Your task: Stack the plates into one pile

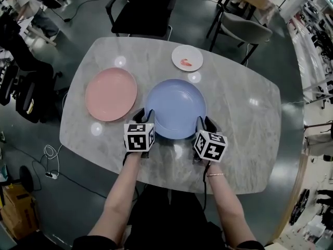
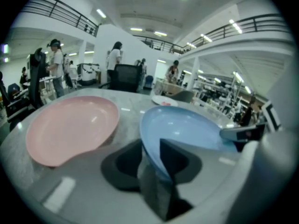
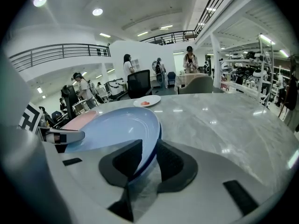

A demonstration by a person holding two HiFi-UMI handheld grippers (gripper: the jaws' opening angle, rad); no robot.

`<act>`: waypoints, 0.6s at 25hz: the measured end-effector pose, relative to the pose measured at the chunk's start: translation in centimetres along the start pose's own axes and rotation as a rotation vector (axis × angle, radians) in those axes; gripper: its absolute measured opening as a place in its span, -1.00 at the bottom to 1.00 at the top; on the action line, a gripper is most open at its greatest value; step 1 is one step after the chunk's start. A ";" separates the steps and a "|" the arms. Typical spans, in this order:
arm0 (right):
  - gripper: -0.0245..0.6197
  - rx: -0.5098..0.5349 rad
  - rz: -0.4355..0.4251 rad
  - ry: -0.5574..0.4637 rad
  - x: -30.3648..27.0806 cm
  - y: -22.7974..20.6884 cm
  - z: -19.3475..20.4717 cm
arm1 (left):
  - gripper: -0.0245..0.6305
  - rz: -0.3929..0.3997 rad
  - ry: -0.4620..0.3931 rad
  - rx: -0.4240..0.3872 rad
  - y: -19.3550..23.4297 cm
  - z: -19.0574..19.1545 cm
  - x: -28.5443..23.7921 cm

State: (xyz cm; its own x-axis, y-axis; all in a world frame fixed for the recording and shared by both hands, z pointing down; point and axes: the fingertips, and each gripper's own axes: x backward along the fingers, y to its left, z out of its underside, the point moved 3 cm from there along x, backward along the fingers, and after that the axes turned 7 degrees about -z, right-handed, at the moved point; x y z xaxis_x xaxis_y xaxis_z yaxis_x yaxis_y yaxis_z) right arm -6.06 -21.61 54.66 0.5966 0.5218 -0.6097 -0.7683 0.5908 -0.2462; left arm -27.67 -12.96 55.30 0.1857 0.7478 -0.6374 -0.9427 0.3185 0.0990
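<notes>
At the middle of the marble table (image 1: 244, 108), the blue plate (image 1: 176, 105) sits with both tools on its near rim: the left gripper (image 1: 144, 113) takes the near-left edge and the right gripper (image 1: 204, 123) the near-right edge. In each gripper view the rim runs between the two dark pads, and the jaws look clamped on it rather than standing free. Whether the plate is off the table or resting on it I cannot tell. The pink plate (image 1: 111, 94) lies just beside it to the left, flat and bare, and a small white plate (image 1: 187, 57) with something red on it lies farther back. The step in hand looks like carrying the blue plate to one of the others. To do it well, both grips should stay even so the rim does not twist or slip from one pad. Lift level, clear the neighbour's raised edge, centre the plate over it, and set it down before either jaw lets go.
</notes>
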 end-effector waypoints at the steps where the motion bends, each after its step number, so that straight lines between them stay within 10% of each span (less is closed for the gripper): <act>1: -0.64 0.000 0.007 -0.001 0.0 -0.1 0.0 | -0.55 0.005 0.003 -0.002 -0.1 0.1 -0.1; 9: -0.58 0.033 0.025 -0.102 2.2 -0.7 -2.2 | -0.47 -0.027 -0.039 0.046 0.9 -0.7 1.6; 15: -0.58 0.119 -0.112 -0.211 4.0 2.5 -6.9 | -0.47 -0.122 -0.120 0.079 3.2 -2.2 5.9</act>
State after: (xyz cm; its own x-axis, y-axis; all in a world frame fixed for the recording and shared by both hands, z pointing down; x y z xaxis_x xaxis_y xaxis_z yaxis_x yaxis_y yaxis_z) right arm -7.18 -22.31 46.45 0.7211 0.5587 -0.4098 -0.6697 0.7138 -0.2052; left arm -30.17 -8.84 50.19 0.3334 0.7636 -0.5529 -0.8876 0.4520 0.0890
